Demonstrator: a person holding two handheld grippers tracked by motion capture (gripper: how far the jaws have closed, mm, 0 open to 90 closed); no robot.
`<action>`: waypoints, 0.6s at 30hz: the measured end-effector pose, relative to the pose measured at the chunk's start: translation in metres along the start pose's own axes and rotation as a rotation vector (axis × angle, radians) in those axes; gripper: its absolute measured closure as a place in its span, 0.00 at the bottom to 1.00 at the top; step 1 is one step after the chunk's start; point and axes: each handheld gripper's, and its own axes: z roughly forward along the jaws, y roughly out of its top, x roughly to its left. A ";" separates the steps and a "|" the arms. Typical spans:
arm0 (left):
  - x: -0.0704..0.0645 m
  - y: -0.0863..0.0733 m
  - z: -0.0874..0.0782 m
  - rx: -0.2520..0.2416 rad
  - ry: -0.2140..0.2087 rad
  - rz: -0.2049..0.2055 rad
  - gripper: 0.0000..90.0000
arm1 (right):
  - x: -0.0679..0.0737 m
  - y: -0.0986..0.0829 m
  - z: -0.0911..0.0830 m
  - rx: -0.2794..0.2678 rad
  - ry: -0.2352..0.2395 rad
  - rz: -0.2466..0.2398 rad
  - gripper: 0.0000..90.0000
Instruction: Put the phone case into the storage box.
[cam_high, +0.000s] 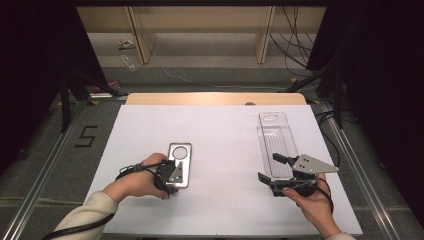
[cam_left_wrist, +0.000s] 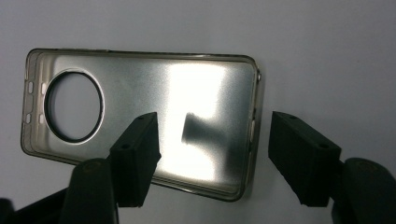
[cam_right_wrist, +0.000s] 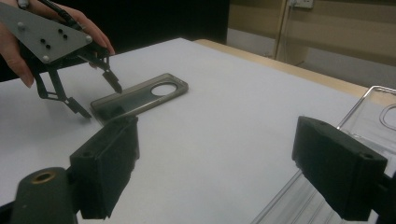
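The case (cam_high: 179, 164), a thin smoky phone cover w/ a round camera hole, lies flat on the white mat (cam_high: 220, 135), left of centre. The left gripper (cam_high: 172, 176) hangs just over its near end, jaws spread wide and holding nothing. In the left gripper view one jaw sits over the case's (cam_left_wrist: 140, 119) glossy face and the other out past its short end, over bare mat.

Risks, as a judgement: the case is low and flat, so the jaws have little edge to catch. If they close too high they'd likely skate off the rim or just push the case along the mat. Closing w/ one jaw on the glossy face could make it pivot or flip rather than lift. It looks soft, so a hard squeeze may buckle it and let it spring out.

The right gripper (cam_high: 280, 175) is well apart on the right side, also wide open and empty, its jaws just at the near end of a clear tray (cam_high: 275, 135). In the right gripper view the left gripper (cam_right_wrist: 95, 95) and the case (cam_right_wrist: 140, 98) show farther off.

Nothing stands between case and tray; the mat there is bare. Cables (cam_high: 295, 40) and shelf legs lie on the floor beyond the table, out of the way.
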 end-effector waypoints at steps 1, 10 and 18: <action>0.000 0.000 0.000 -0.001 -0.005 0.002 0.41 | 0.000 0.000 0.000 0.000 0.000 0.000 0.18; -0.002 0.000 0.000 0.011 -0.026 0.026 0.55 | 0.000 0.000 0.001 0.003 0.001 0.001 0.18; -0.003 0.001 0.001 0.020 -0.046 0.041 0.67 | 0.000 -0.001 0.001 0.003 0.001 0.002 0.18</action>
